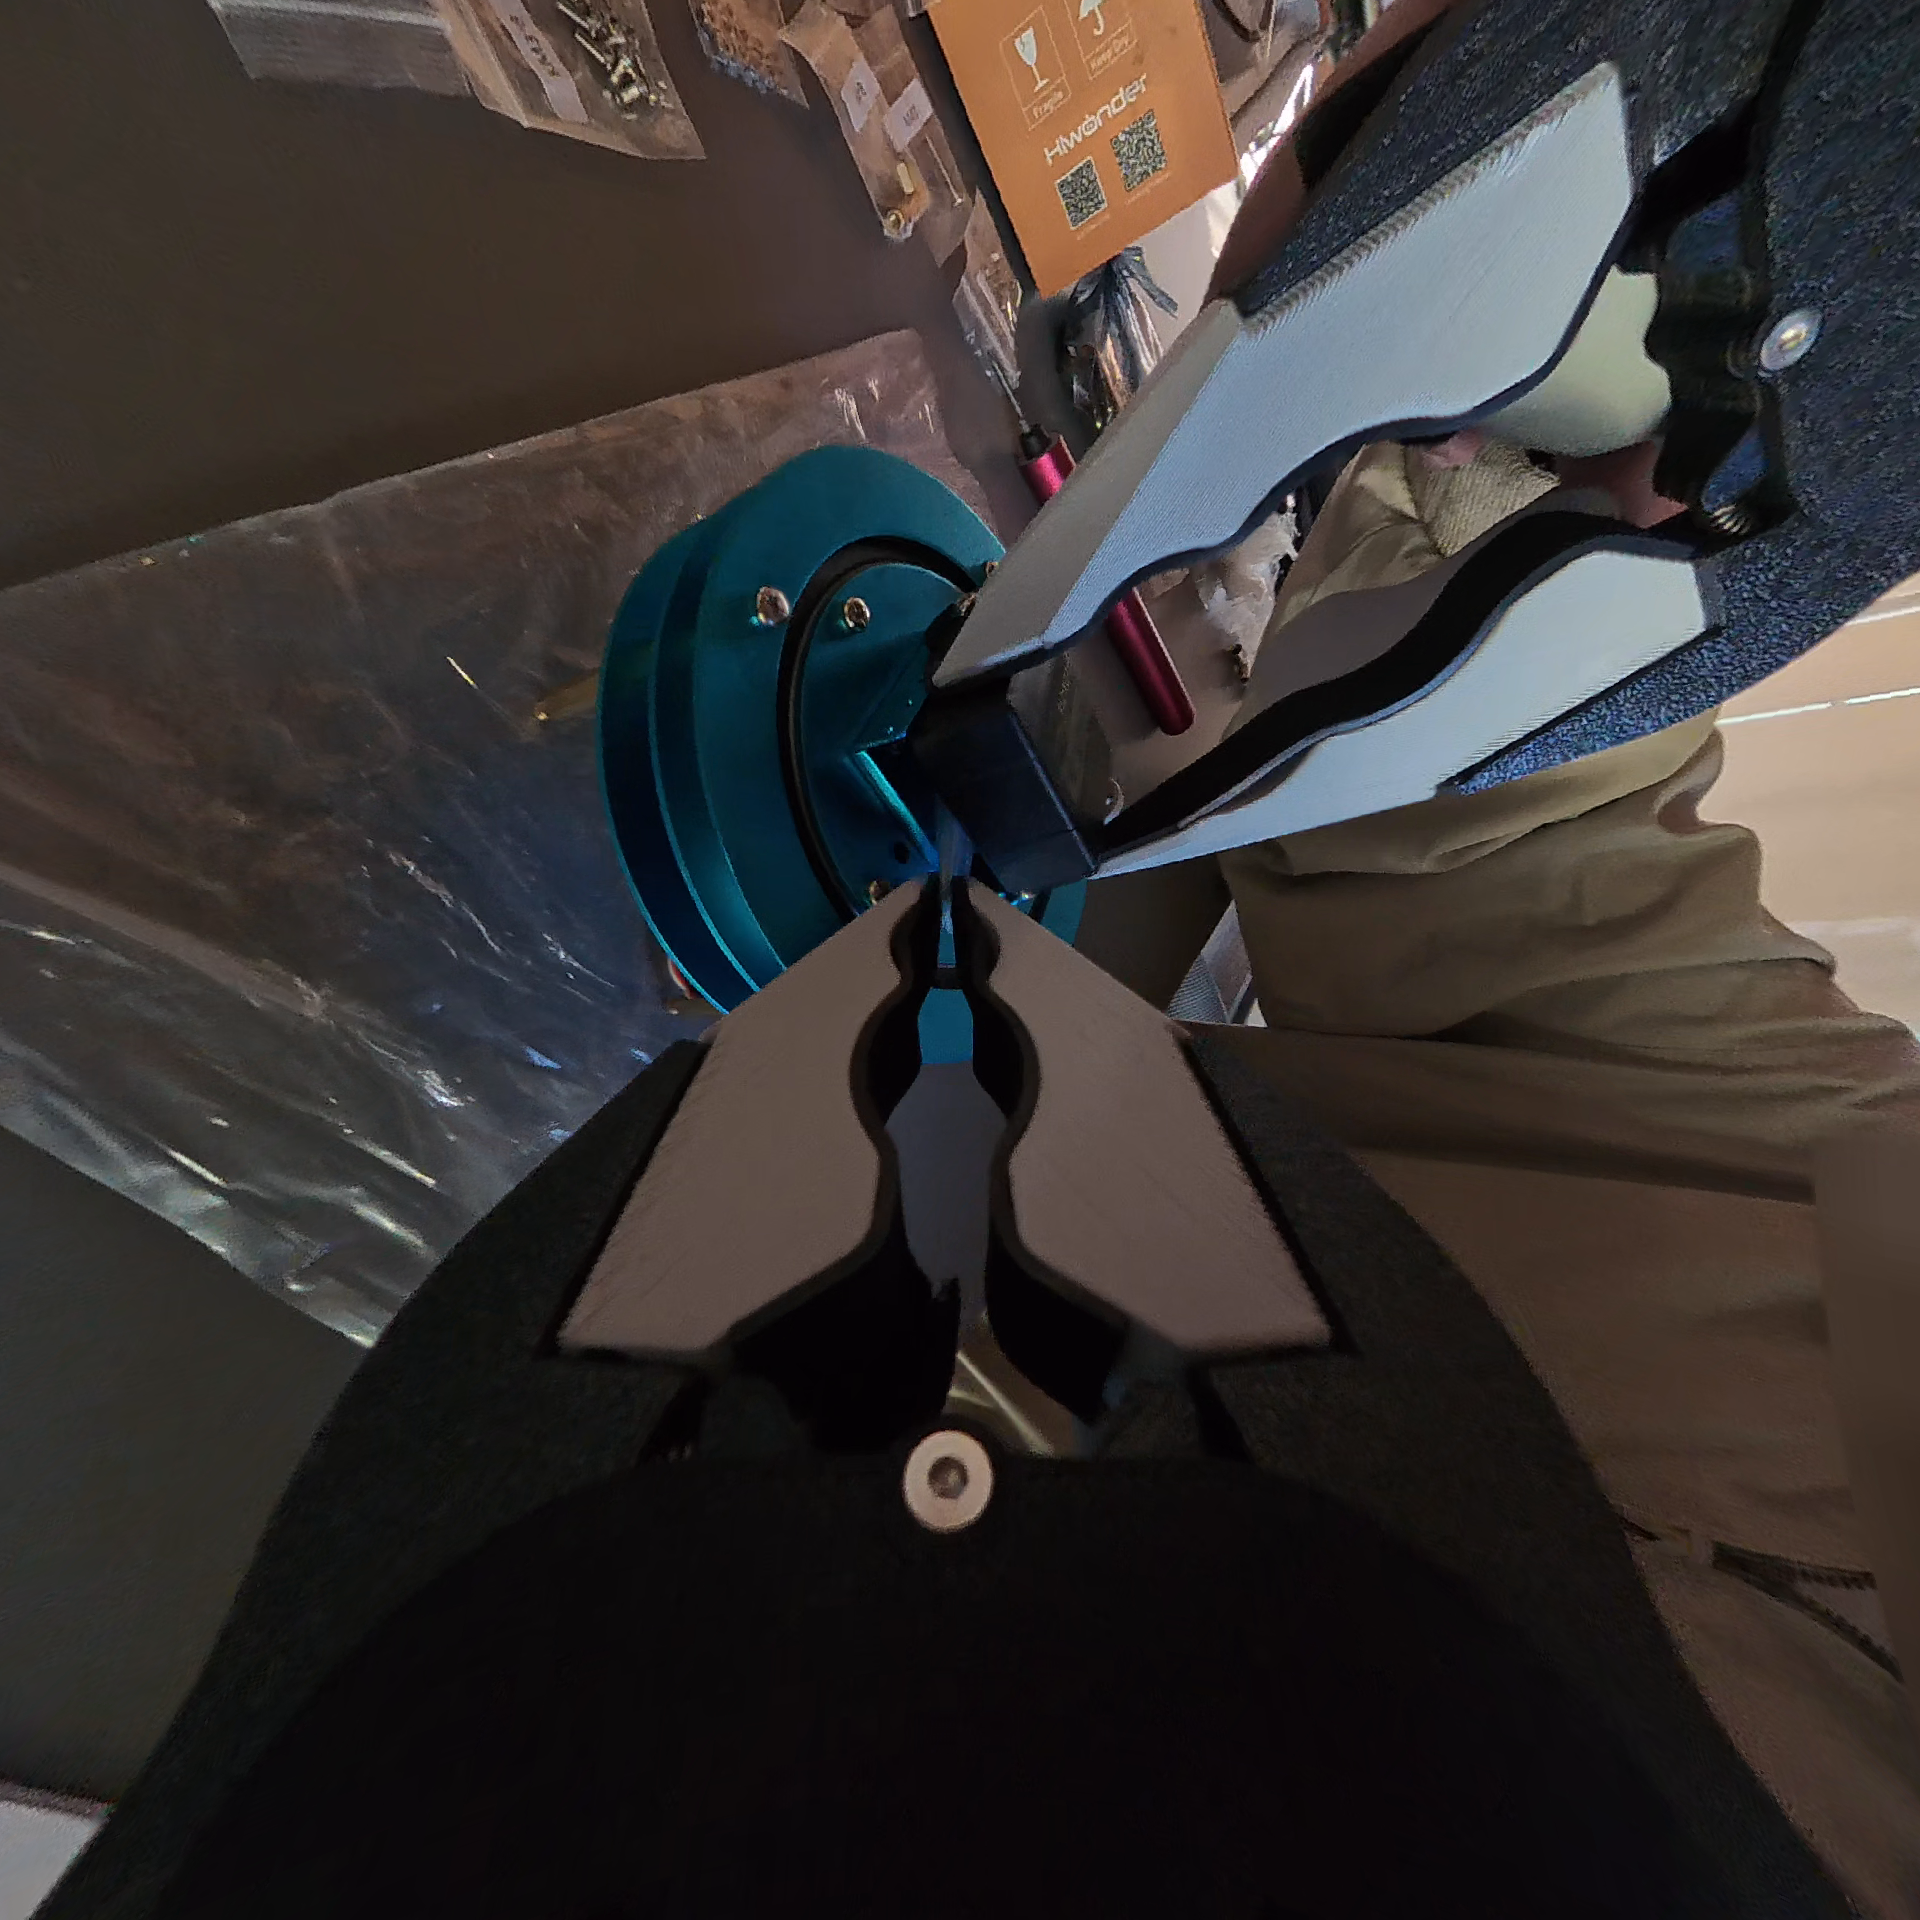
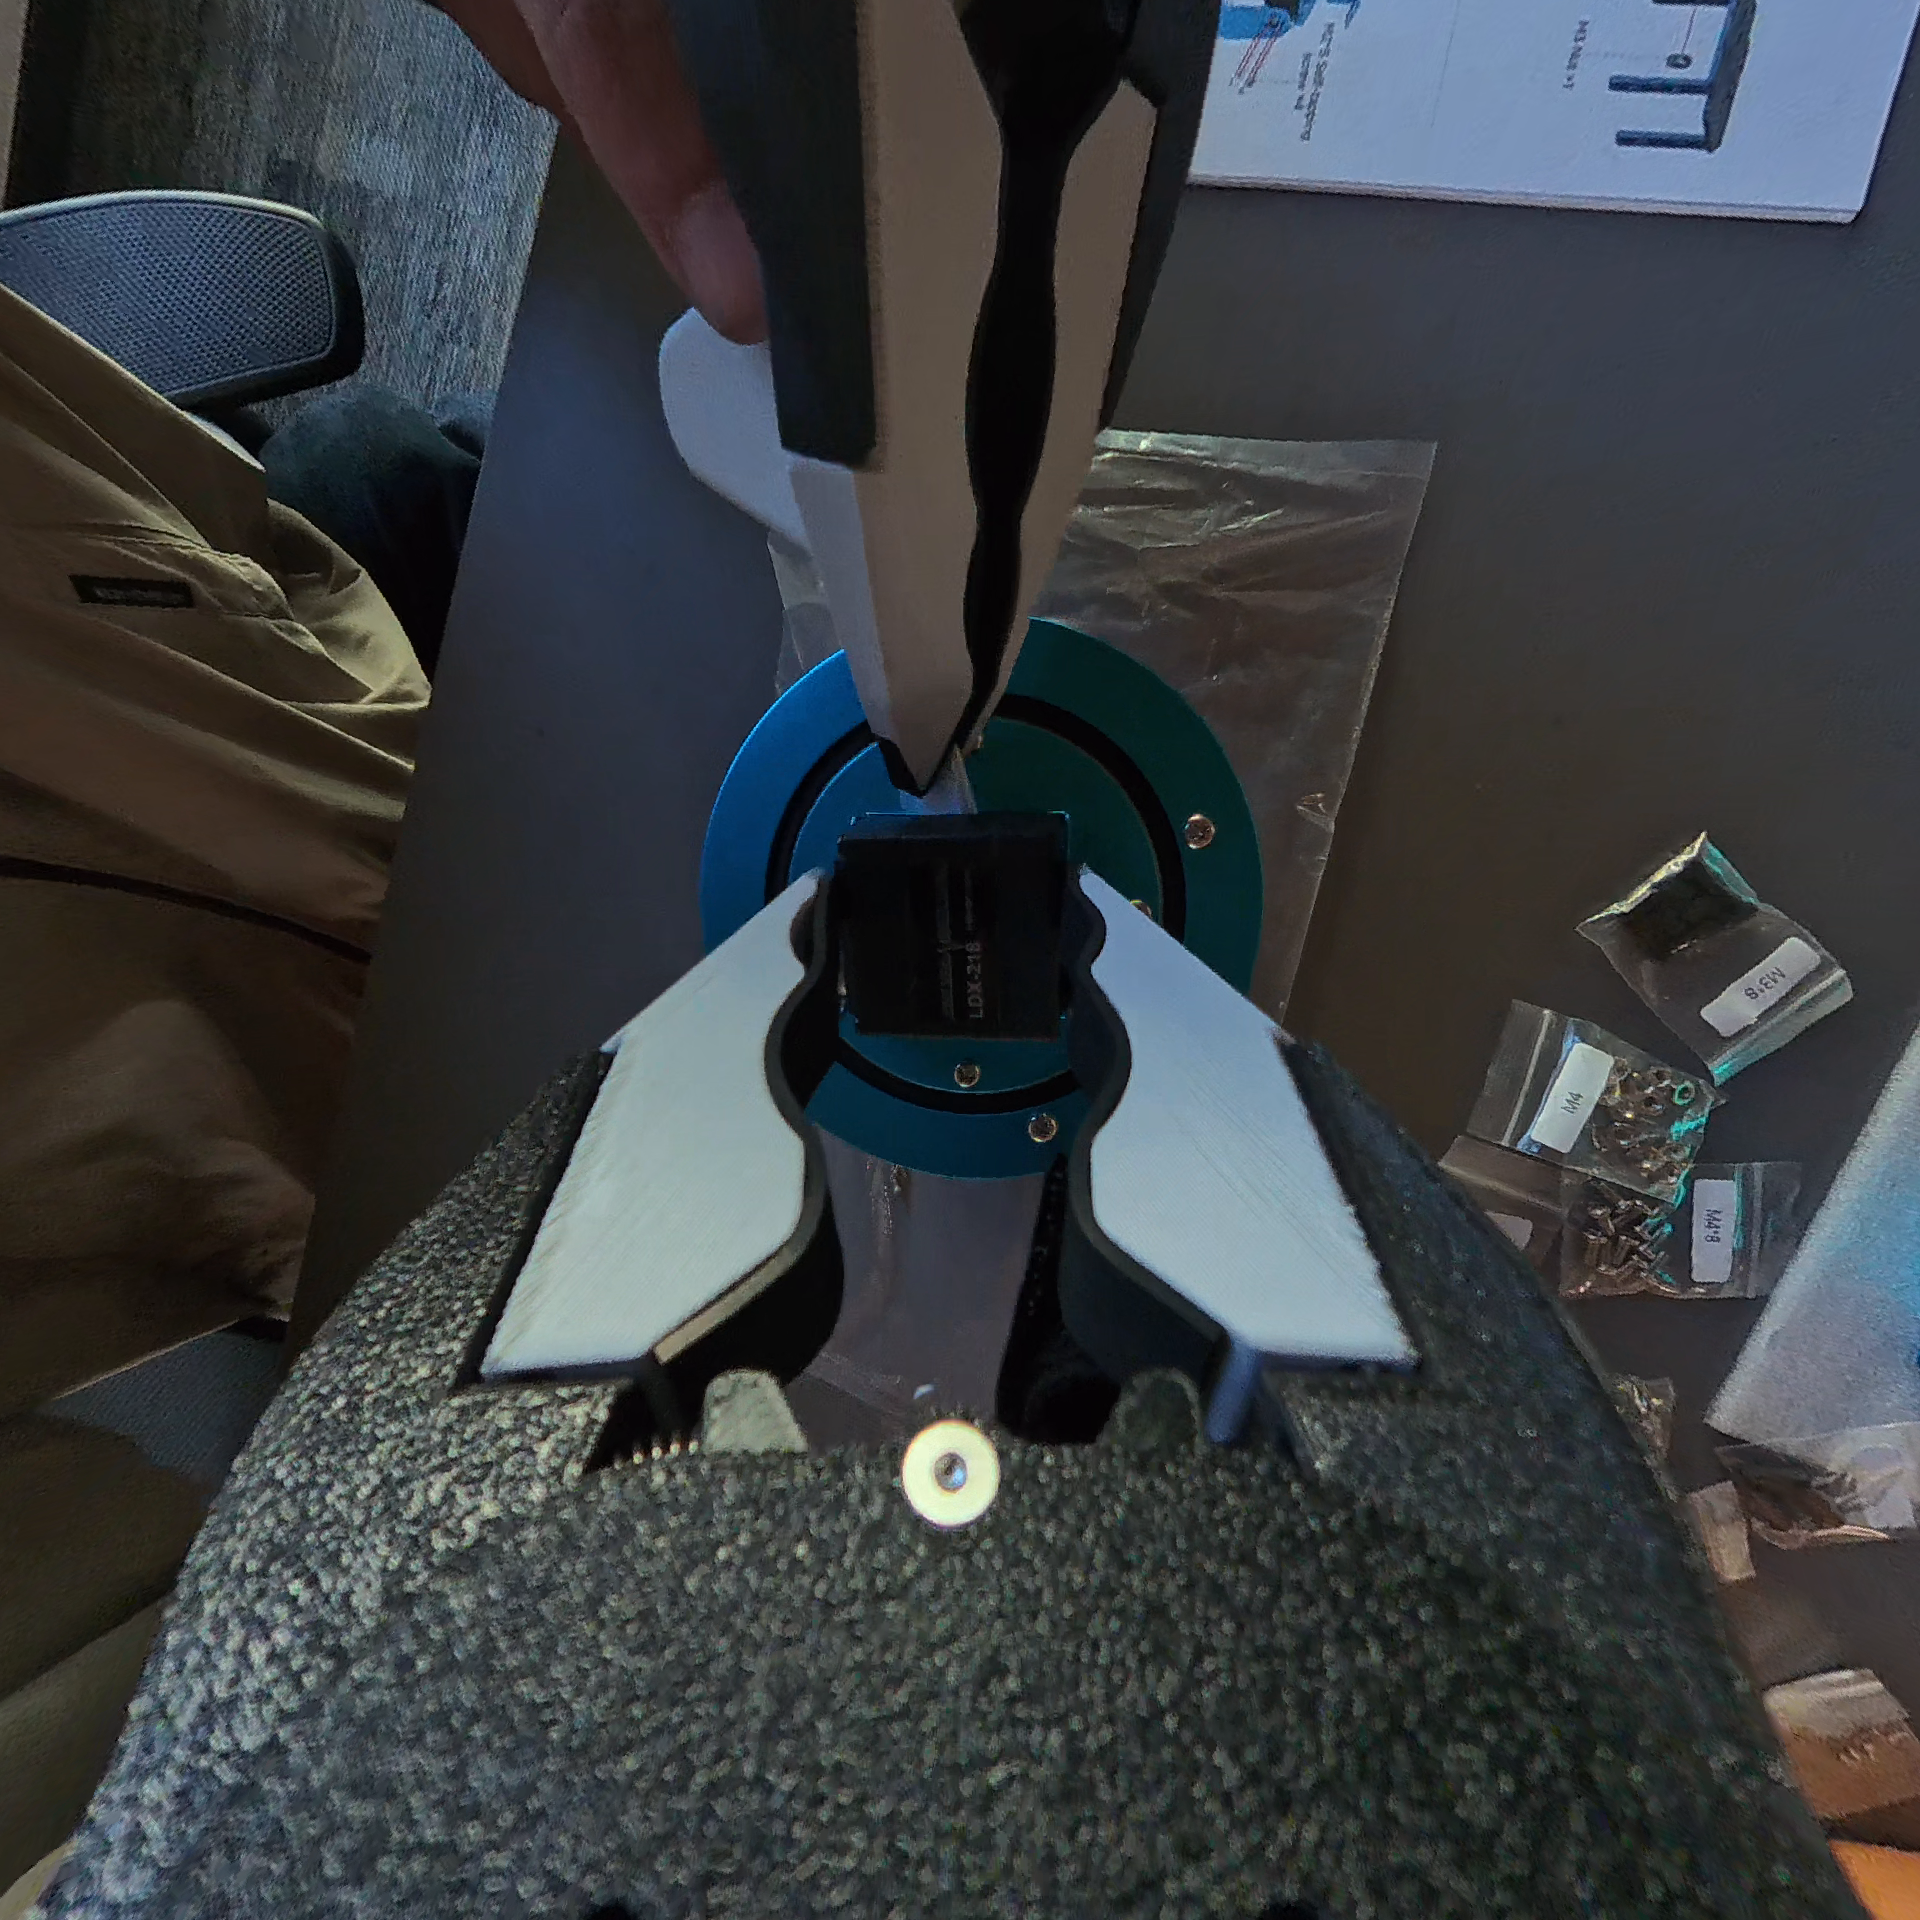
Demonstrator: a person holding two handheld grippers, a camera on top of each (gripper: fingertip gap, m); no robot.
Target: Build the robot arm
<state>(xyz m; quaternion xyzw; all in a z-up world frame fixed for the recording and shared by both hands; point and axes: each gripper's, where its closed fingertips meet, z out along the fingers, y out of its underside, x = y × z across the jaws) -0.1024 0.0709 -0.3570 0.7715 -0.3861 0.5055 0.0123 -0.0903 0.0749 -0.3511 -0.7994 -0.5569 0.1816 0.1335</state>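
A black servo block [image 2: 951, 935] sits upright in the centre of a round blue metal disc [image 2: 1164, 748] on the dark table. My right gripper [image 2: 951, 883] is shut on the servo's two sides. It enters the left wrist view [image 1: 1013, 769] from the upper right, holding the same servo [image 1: 987, 790] against the blue disc [image 1: 707, 727]. My left gripper [image 1: 943, 899] is shut, with its tips pinching a thin pale wire [image 1: 950, 873] at the servo's edge. In the right wrist view it [image 2: 935, 774] comes down from above onto that wire [image 2: 956, 798].
A clear plastic bag [image 2: 1247, 561] lies under the disc. Small bags of screws [image 2: 1600, 1122] lie at the right, with an instruction sheet [image 2: 1538, 94] beyond. A red screwdriver [image 1: 1143, 644] and an orange box [image 1: 1081, 125] lie behind. A person in khaki clothes [image 2: 156, 727] is at the table's left edge. The grippers are tip to tip, or close to it.
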